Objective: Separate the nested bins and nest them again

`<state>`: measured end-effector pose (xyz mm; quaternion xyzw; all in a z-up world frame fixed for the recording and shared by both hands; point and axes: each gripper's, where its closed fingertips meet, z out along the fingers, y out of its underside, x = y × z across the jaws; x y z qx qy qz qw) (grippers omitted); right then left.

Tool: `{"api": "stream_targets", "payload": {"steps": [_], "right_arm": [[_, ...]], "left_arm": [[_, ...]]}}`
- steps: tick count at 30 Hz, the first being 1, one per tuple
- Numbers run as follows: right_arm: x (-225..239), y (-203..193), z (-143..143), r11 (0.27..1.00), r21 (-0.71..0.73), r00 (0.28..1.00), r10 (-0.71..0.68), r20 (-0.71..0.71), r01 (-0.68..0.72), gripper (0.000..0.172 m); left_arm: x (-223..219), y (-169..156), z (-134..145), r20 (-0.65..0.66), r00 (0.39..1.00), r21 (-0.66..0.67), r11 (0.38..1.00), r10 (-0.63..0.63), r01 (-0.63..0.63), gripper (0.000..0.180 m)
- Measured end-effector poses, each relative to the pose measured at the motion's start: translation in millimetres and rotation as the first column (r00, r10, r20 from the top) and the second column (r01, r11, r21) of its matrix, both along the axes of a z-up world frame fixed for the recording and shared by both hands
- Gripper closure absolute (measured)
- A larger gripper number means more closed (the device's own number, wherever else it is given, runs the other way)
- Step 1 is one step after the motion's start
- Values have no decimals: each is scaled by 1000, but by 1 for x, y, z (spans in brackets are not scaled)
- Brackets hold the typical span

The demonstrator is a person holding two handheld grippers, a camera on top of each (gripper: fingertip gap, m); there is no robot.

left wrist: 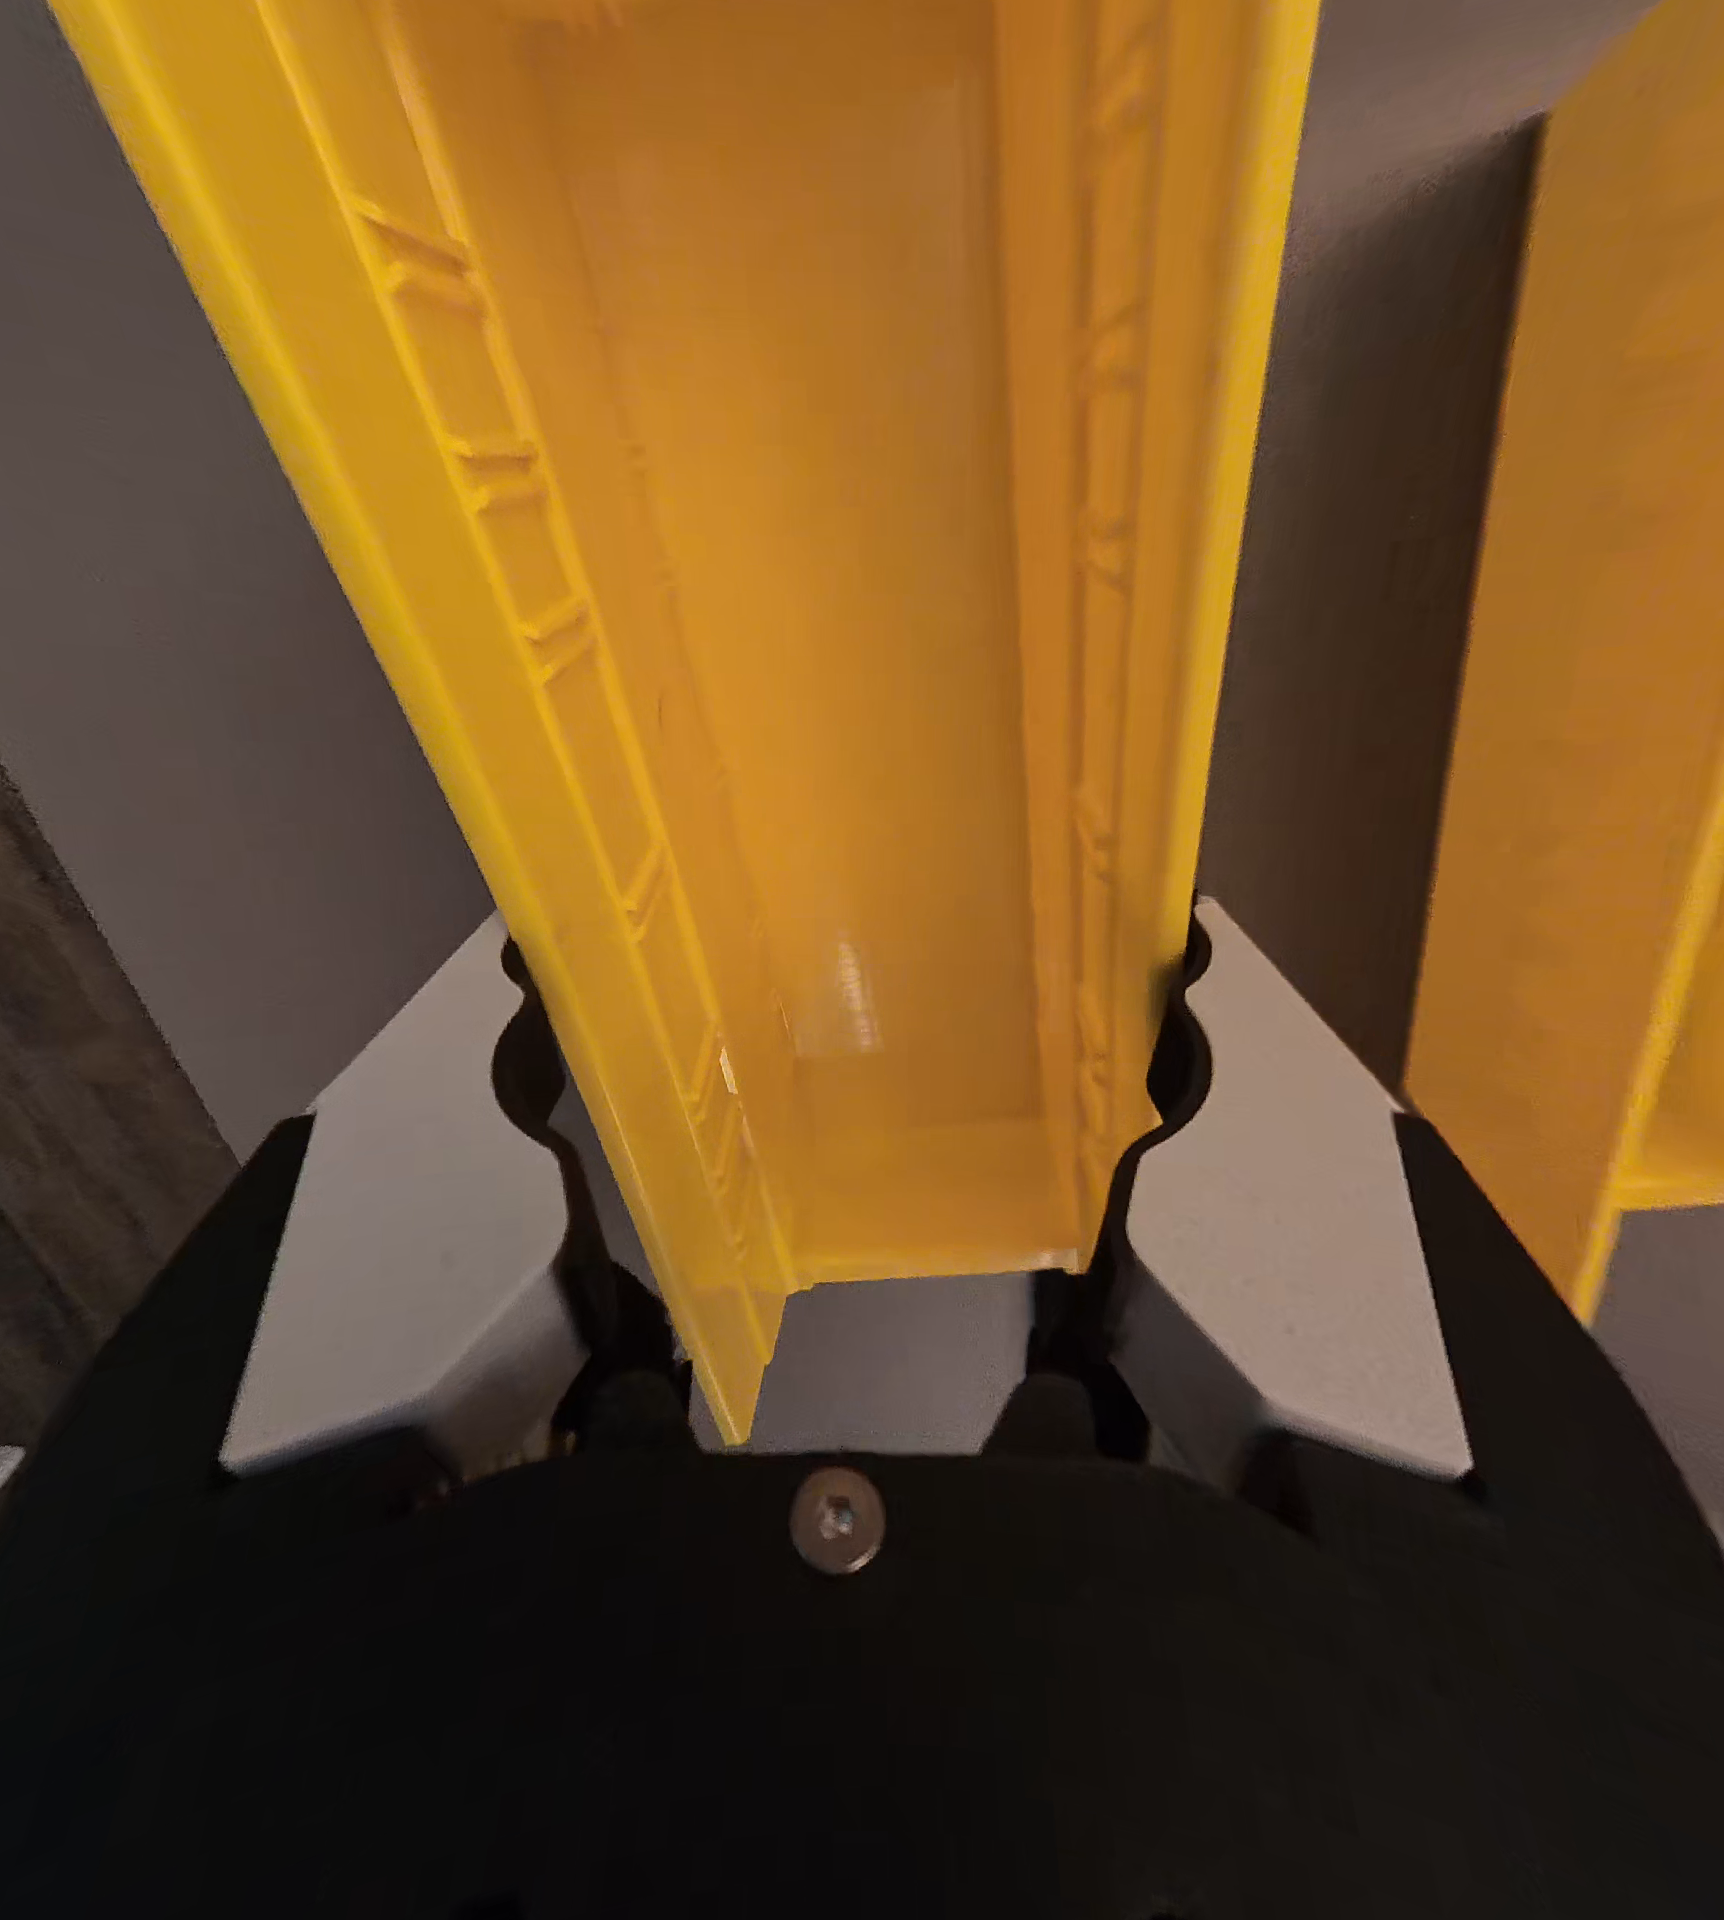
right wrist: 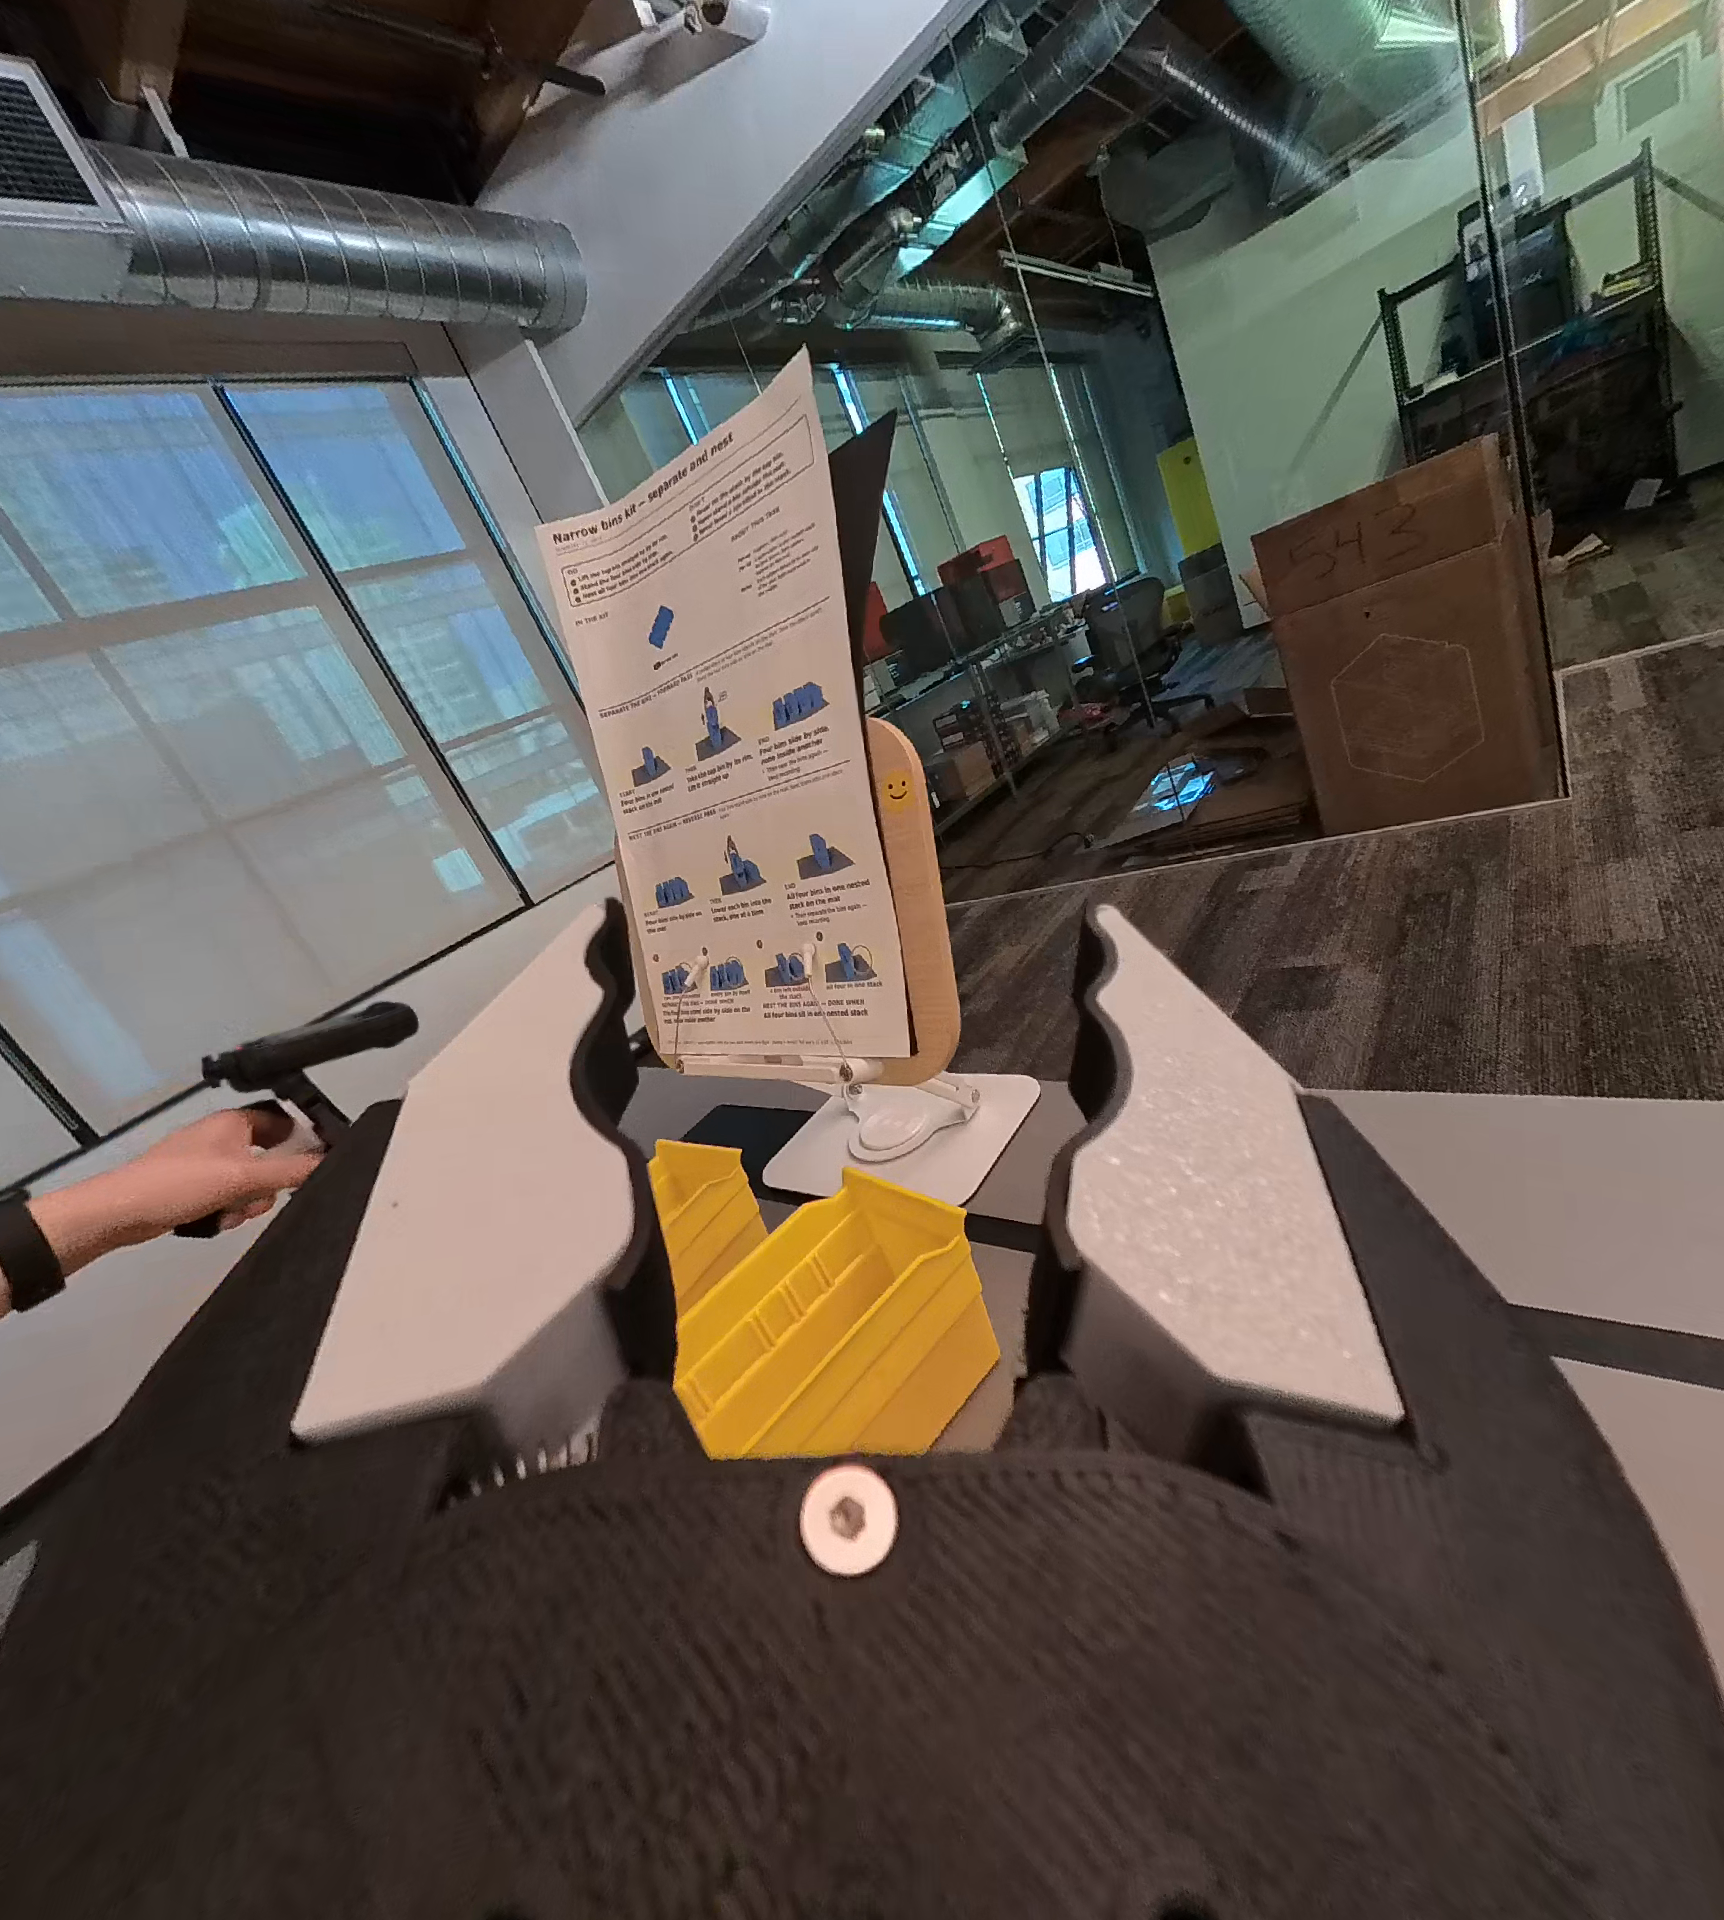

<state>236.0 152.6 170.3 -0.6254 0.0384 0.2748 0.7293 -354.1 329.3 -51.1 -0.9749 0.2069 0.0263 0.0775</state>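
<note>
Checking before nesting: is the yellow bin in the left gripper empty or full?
Empty: the yellow bin shows only bare floor and walls inside.

A pale grey tabletop [right wrist: 1564, 1226] carries yellow bins [right wrist: 837, 1340] toward its middle. Beyond them, nearer the far edge, a dark mat [right wrist: 723, 1132] and a white stand base [right wrist: 941, 1132] rest on it.

The left gripper [left wrist: 853, 1039] squeezes a yellow bin [left wrist: 837, 623] between its two black fingers [left wrist: 1175, 1049], while the right gripper [right wrist: 842, 1039] hangs wide open with nothing inside, and a hand [right wrist: 234, 1169] reaches out.
</note>
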Motion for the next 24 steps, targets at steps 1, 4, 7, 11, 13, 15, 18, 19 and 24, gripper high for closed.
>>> {"api": "stream_targets", "payload": {"steps": [1,4,7,11,13,15,18,19,24], "right_arm": [[-2,2,-1,1000,-6,1000,1,7,-1,86],[-7,5,-4,1000,-20,1000,2,24,-1,86],[-12,9,-6,1000,-31,999,4,43,-2,86],[-19,13,-10,999,-50,998,15,65,-11,86],[-22,15,-12,998,-58,997,19,73,-14,86],[-24,17,-14,998,-66,996,23,81,-17,86],[-27,19,-16,997,-78,995,28,94,-21,86],[-28,20,-17,996,-81,995,29,96,-21,86],[-29,21,-18,996,-88,994,33,102,-24,86]], "left_arm": [[-5,2,-8,-1,1000,-1,1000,-5,5,63],[-15,2,-29,12,1000,-27,1000,4,-4,63],[-17,-3,-48,37,999,-60,998,30,-27,59],[-14,0,-47,69,998,-40,999,3,0,61],[-13,-1,-47,61,998,-38,999,-8,10,60],[-13,-2,-48,52,999,-36,999,-8,10,58],[-12,-3,-49,50,999,-37,999,-3,5,53],[-12,-4,-49,57,998,-42,999,1,2,51],[1,-2,-26,212,976,-11,999,46,-45,68]]}}
